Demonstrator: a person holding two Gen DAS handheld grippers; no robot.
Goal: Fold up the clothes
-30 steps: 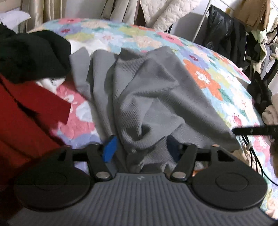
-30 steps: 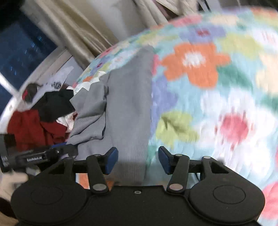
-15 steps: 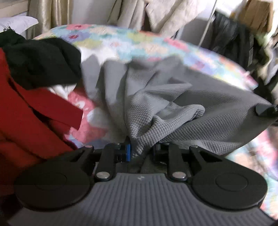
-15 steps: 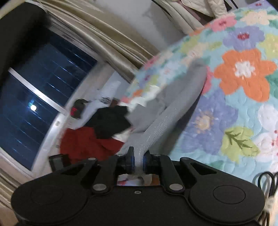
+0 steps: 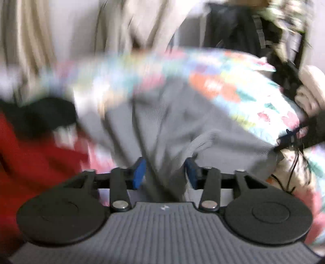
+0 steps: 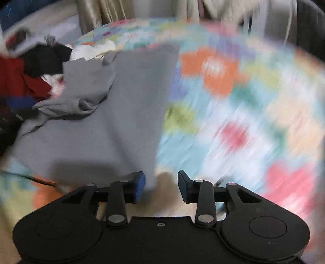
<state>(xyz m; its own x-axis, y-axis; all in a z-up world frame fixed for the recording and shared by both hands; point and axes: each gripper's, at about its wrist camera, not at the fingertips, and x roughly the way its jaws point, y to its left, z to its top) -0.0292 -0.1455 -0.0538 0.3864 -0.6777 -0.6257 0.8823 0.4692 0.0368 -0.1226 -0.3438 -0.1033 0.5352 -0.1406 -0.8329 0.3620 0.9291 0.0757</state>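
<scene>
the grey knit top (image 6: 113, 113) lies spread on the floral quilt (image 6: 233, 105), beside the red and black clothes pile (image 6: 30, 71). the left gripper (image 5: 165, 172) and right gripper (image 6: 161, 186) both gape, holding nothing, hem cloth loose between their pads. risk: bunched folds near the pile get creased in.

Home bedroom: bed with floral quilt (image 6: 233, 97), curtains (image 6: 101, 12) behind, loose clothing pile (image 6: 34, 67) (red, black, white).
</scene>
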